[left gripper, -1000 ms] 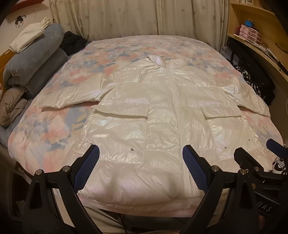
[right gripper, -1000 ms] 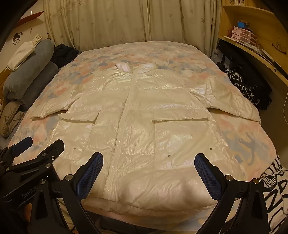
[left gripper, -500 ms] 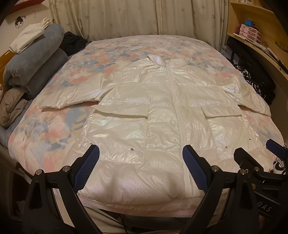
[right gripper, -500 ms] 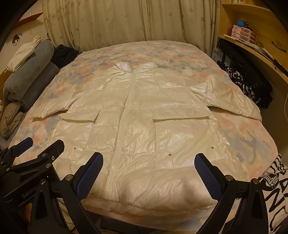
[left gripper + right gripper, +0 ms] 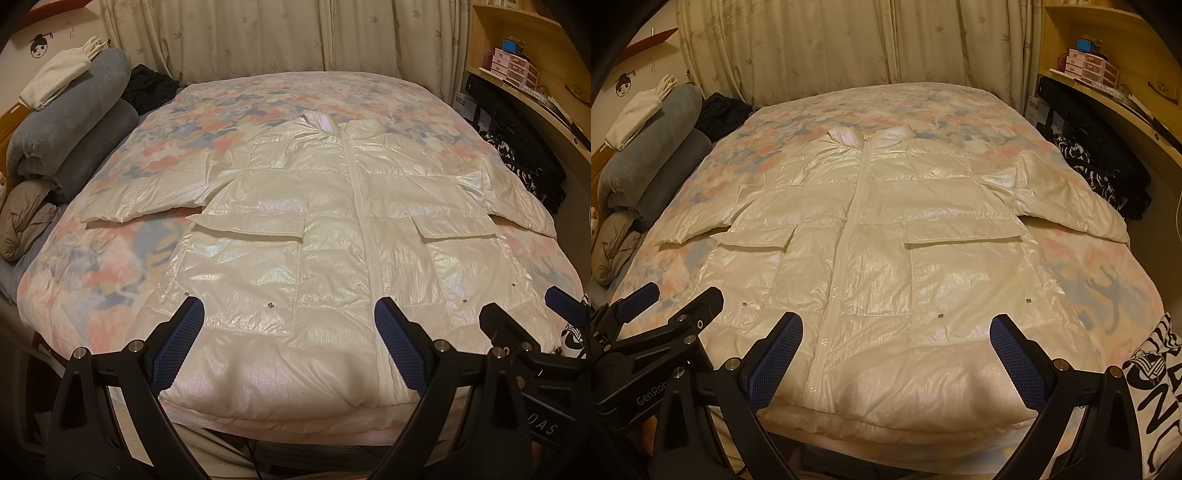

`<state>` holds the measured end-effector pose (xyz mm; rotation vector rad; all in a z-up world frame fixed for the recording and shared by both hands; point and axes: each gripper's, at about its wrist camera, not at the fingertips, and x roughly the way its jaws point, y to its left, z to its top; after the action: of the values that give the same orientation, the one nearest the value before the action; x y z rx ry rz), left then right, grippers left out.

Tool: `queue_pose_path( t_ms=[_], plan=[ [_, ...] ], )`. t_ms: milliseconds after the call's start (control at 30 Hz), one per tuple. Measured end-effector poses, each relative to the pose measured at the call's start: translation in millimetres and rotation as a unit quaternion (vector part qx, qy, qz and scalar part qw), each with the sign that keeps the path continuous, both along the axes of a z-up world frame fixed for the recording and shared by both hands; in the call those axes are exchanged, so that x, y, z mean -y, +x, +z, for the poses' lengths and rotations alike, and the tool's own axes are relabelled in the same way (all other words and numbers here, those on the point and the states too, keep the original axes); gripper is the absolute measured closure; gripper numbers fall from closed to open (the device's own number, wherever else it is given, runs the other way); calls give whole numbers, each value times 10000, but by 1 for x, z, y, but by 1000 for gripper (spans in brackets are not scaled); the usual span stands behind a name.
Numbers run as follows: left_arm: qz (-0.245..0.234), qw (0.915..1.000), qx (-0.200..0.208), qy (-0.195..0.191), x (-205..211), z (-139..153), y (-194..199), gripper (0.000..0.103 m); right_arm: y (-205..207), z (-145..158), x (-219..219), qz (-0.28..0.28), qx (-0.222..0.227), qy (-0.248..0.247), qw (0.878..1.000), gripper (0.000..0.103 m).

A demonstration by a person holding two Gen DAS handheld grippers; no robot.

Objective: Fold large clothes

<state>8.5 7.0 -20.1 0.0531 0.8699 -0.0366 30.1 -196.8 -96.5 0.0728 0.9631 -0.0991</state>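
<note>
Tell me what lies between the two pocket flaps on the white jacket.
Only the jacket's own closed front placket runs between the left flap and right flap, plus shiny quilted fabric. Both wrist views show it.

From where I sat, the floral pastel bedspread (image 5: 110,266) lay bare both sides of the shiny white puffer coat (image 5: 295,229), w/ room to pass. Rolled grey blankets (image 5: 70,136) crowded the left edge; black patterned clothes (image 5: 1097,173) under a wooden shelf (image 5: 1115,99) hemmed the right.

Glossy crinkled white jacket (image 5: 332,236) on matt floral quilt (image 5: 110,266)
</note>
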Motion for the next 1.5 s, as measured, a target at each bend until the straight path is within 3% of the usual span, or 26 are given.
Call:
queue_pose_path(
  t_ms=[500, 733, 967, 1267, 1500],
  plan=[
    [-38, 10000, -17, -5, -1, -6, 1, 12, 0, 1, 1, -7, 1, 10, 10000, 1],
    [-283, 9994, -169, -64, 15, -3, 3, 25, 0, 0, 1, 5, 11, 44, 10000, 1],
    [-378, 9993, -73, 7, 28, 5, 5, 26, 3, -1, 2, 35, 91, 66, 9999, 1],
    [-512, 9986, -102, -23, 45, 17, 24, 26, 22, 19, 14, 153, 324, 94, 9993, 1],
    [-761, 9968, 155, -174, 71, 43, 52, 26, 45, 48, 50, 83, 519, 46, 9986, 1]
  ],
)
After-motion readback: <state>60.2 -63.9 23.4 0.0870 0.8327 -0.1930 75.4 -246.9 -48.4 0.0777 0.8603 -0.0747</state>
